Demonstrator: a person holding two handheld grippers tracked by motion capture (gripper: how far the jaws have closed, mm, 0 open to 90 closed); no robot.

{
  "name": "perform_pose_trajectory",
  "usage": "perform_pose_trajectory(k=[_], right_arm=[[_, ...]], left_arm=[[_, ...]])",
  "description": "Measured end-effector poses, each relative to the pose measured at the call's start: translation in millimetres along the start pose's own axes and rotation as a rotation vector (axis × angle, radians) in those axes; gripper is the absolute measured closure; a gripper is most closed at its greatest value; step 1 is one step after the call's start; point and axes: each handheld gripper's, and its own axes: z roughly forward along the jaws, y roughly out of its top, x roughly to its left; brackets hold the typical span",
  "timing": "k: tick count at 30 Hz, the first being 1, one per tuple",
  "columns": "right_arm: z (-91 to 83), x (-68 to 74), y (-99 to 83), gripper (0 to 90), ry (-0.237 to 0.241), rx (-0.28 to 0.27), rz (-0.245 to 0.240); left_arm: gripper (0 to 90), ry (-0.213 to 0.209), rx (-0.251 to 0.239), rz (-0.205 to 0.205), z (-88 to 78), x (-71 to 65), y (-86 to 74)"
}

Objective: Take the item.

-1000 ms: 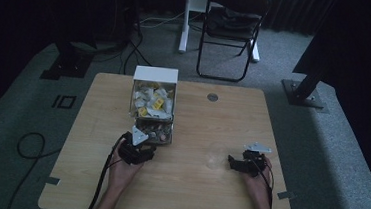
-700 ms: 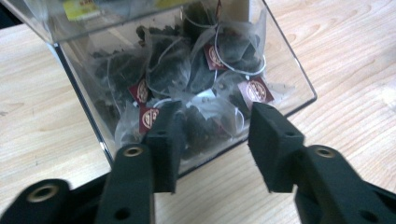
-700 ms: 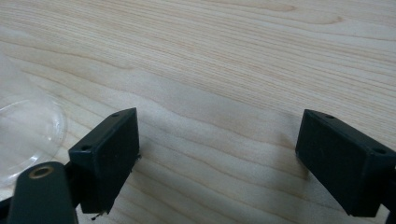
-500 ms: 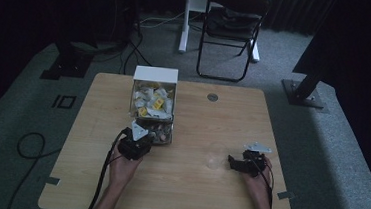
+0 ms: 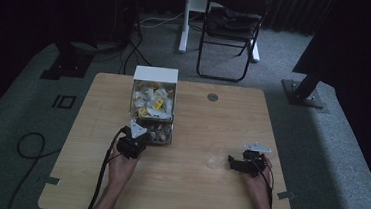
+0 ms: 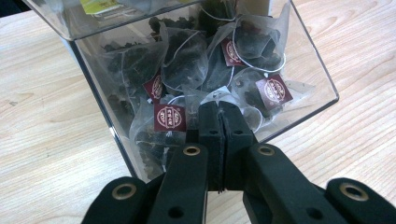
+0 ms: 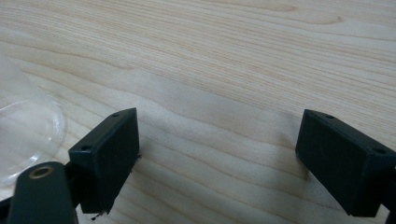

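Two grippers are at work on the wooden table (image 5: 187, 185), each placed for a different job; the left gripper (image 6: 218, 116) has its jaws pressed together at the open front of a clear plastic dispenser bin (image 6: 299, 56), the tips reaching just inside its mouth among the pyramid tea bags (image 6: 184, 60). A dark red tag (image 6: 169, 117) lies just beside the left fingertip, and a thin white string seems to run to the seam between the jaws, so in my judgement they are clamped on a tea bag's string or mesh corner, though what exactly is pinched sits too close to the tips to tell; the bin's sloped front feeds bags down toward the fingers, which is likely why the approach is low and from the front.

From the high view the left gripper (image 5: 131, 144) sits against the lower tier of the stacked dispenser (image 5: 152, 102), whose upper tier holds white and yellow sachets (image 5: 154, 103).

Well apart, the right gripper (image 7: 217, 158) rests with jaws spread wide over bare wood, grasping nothing; a clear plastic cup (image 7: 25, 140) lies just outside its left finger (image 7: 109, 158); it probably waits there to steady the cup when a bag arrives.
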Motion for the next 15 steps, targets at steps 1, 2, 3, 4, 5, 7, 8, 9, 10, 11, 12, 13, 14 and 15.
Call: perform_pose_trajectory(k=[1,2,3,4,5,7,8,9,10,11,12,13,14,15], right_arm=[[0.0,0.0,0.0,13.2,0.000,0.000,0.000],[0.0,0.1,0.0,13.2,0.000,0.000,0.001],[0.0,0.0,0.0,13.2,0.000,0.000,0.000],[0.0,0.0,0.0,13.2,0.000,0.000,0.000],[0.0,0.0,0.0,13.2,0.000,0.000,0.000],[0.0,0.0,0.0,13.2,0.000,0.000,0.000],[0.0,0.0,0.0,13.2,0.000,0.000,0.000],[0.0,0.0,0.0,13.2,0.000,0.000,0.000],[0.0,0.0,0.0,13.2,0.000,0.000,0.000],[0.0,0.0,0.0,13.2,0.000,0.000,0.000],[0.0,0.1,0.0,13.2,0.000,0.000,0.001],[0.0,0.0,0.0,13.2,0.000,0.000,0.000],[-0.1,0.0,0.0,13.2,-0.001,0.001,0.000],[0.0,0.0,0.0,13.2,0.000,0.000,0.000]], left_arm=[[90.0,-0.001,0.000,0.002,-0.2,-0.1,0.1],[90.0,-0.002,-0.001,0.001,-0.4,-0.1,0.2],[90.0,-0.004,-0.003,-0.002,-0.9,0.1,0.4],[90.0,-0.002,-0.003,0.000,-1.4,0.4,0.6],[90.0,-0.002,-0.006,-0.003,-1.9,0.3,0.8],[90.0,-0.004,-0.012,-0.006,-3.0,0.6,1.1],[90.0,-0.005,-0.013,-0.007,-3.5,0.8,1.3],[90.0,-0.007,-0.014,-0.008,-4.1,1.2,1.6],[90.0,-0.007,-0.015,-0.008,-4.4,1.3,1.7],[90.0,-0.007,-0.014,-0.005,-4.9,1.6,2.0],[90.0,-0.007,-0.016,-0.005,-5.3,1.7,2.3],[90.0,-0.008,-0.018,-0.007,-5.5,1.7,2.4],[90.0,-0.009,-0.020,-0.009,-5.9,1.7,2.7],[90.0,-0.010,-0.020,-0.007,-6.3,1.6,3.0]])
